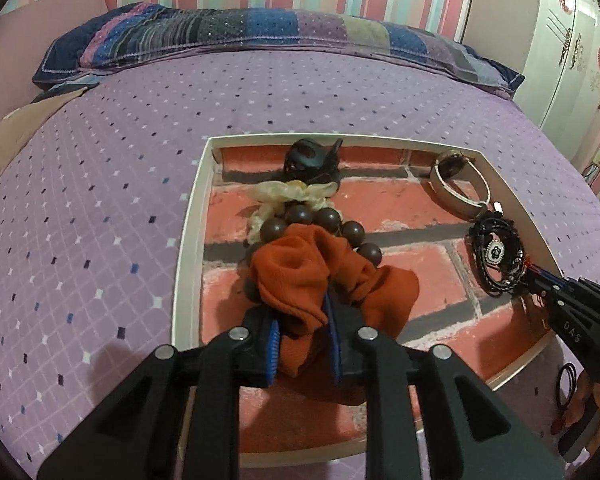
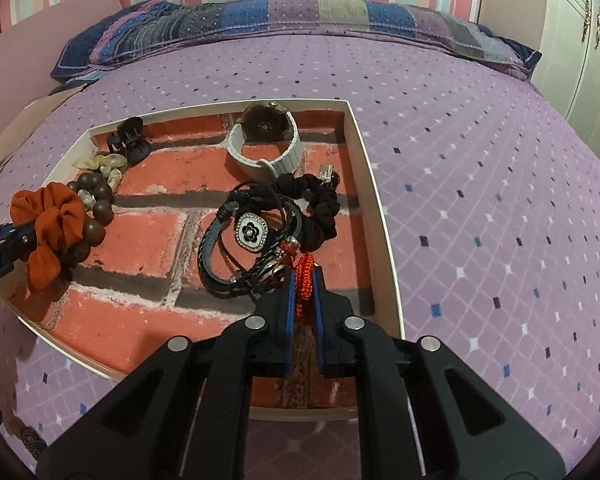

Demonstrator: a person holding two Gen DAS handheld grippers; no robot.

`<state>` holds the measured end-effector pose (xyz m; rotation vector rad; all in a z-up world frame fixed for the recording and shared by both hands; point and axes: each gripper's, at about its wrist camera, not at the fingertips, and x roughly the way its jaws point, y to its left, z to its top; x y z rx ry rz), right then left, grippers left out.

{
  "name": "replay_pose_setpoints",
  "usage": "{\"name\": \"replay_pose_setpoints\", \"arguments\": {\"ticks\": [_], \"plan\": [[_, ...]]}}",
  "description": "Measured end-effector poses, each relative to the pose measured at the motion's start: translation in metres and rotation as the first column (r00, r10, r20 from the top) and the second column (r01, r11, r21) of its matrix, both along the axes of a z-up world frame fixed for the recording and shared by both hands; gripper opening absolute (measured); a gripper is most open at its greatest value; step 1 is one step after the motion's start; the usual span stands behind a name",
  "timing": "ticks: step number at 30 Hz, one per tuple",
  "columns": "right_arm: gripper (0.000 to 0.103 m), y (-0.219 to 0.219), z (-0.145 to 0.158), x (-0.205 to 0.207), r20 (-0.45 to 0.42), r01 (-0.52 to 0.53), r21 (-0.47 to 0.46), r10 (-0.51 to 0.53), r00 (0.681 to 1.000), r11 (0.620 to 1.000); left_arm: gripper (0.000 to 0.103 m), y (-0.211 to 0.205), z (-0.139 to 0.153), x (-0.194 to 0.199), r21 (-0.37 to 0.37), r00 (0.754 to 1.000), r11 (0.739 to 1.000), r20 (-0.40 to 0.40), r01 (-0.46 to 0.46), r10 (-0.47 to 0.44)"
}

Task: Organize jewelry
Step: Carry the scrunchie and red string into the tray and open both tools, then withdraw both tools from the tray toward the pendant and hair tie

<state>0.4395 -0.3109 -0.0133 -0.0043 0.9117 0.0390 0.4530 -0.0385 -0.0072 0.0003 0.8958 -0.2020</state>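
A white-rimmed tray with a brick-pattern floor lies on the bed; it also shows in the right wrist view. My left gripper is shut on an orange scrunchie, held over brown wooden beads. My right gripper is shut on a red braided cord tied to a bundle of black bracelets with a flower charm. A black scrunchie, a white-strap watch, a black hair claw and a cream scrunchie lie in the tray.
The purple patterned bedspread surrounds the tray. A patchwork pillow lies at the far edge by the striped wall. A white wardrobe stands at the right. A thin black band lies outside the tray's near right corner.
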Motion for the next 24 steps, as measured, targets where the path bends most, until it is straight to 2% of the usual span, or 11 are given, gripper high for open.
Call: {"name": "replay_pose_setpoints", "arguments": {"ticks": [5,8,11,13,15,17,24], "plan": [[0.016,0.001,0.003,-0.002,-0.012,-0.015,0.001,0.015,1.000,1.000,0.038,0.003,0.003,-0.003,0.011,1.000,1.000,0.004,-0.007,0.007],[0.024,0.000,0.007,-0.005,-0.008,-0.014,0.005,0.014,1.000,1.000,0.045,0.003,0.007,-0.007,0.011,1.000,1.000,0.011,-0.004,0.003],[0.031,0.000,0.013,-0.009,0.003,-0.020,0.009,0.020,1.000,1.000,0.047,0.004,0.013,-0.013,0.019,1.000,1.000,0.024,-0.003,0.003],[0.043,0.001,0.018,-0.013,0.019,-0.026,0.003,0.026,0.999,1.000,0.048,0.005,0.017,-0.017,0.011,1.000,1.000,0.030,-0.004,0.004],[0.049,0.002,0.024,-0.019,0.044,-0.026,-0.003,0.026,0.999,1.000,0.051,0.008,0.022,-0.021,0.008,0.999,1.000,0.036,-0.008,0.007],[0.054,0.000,0.029,-0.024,0.061,-0.022,-0.001,0.022,0.998,1.000,0.066,0.011,0.029,-0.030,0.017,0.998,1.000,0.064,-0.019,0.018],[0.092,-0.008,0.059,-0.058,0.156,0.002,-0.013,0.000,0.988,1.000,0.073,0.021,0.058,-0.065,0.005,0.991,1.000,0.133,-0.027,0.026]]}}
